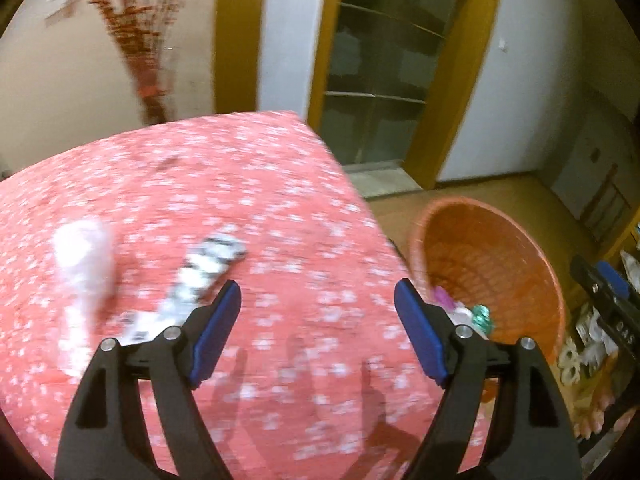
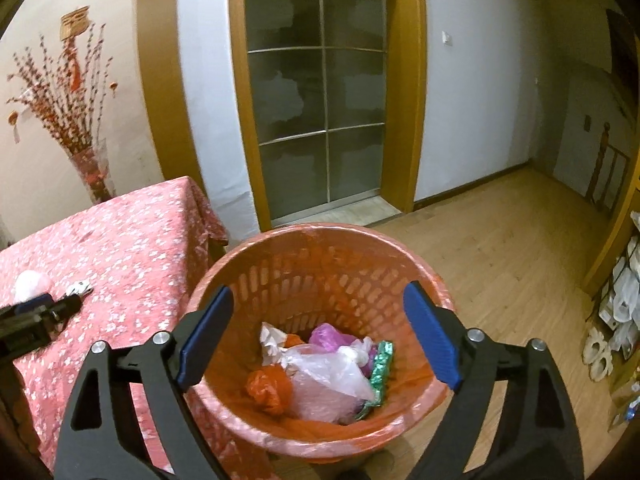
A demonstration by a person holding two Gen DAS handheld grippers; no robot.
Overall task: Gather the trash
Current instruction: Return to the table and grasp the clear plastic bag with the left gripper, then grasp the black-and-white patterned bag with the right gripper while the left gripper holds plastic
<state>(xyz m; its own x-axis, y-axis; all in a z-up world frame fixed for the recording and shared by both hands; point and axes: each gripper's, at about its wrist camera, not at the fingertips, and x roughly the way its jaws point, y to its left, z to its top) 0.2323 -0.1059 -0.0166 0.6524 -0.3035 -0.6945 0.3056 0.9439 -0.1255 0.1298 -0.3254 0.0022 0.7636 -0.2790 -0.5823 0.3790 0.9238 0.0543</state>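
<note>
My left gripper (image 1: 318, 332) is open and empty above the red flowered tablecloth (image 1: 280, 184). A black-and-white wrapper (image 1: 200, 276) lies just left of its left finger, and a crumpled pale pink bag (image 1: 86, 256) lies further left; both are blurred. My right gripper (image 2: 318, 334) is open and empty over the orange basket (image 2: 280, 252), which holds several crumpled bags and wrappers, among them a clear plastic bag (image 2: 324, 372). The basket (image 1: 500, 232) stands on the floor right of the table. The left gripper also shows in the right wrist view (image 2: 60, 306), by the wrapper (image 2: 78, 289).
A vase of red branches (image 2: 90, 168) stands behind the table by the wall. A glass door with a yellow frame (image 2: 320, 100) is behind the basket. Wooden floor (image 2: 500, 248) extends to the right. A rack with white bags (image 2: 616, 312) stands at the far right.
</note>
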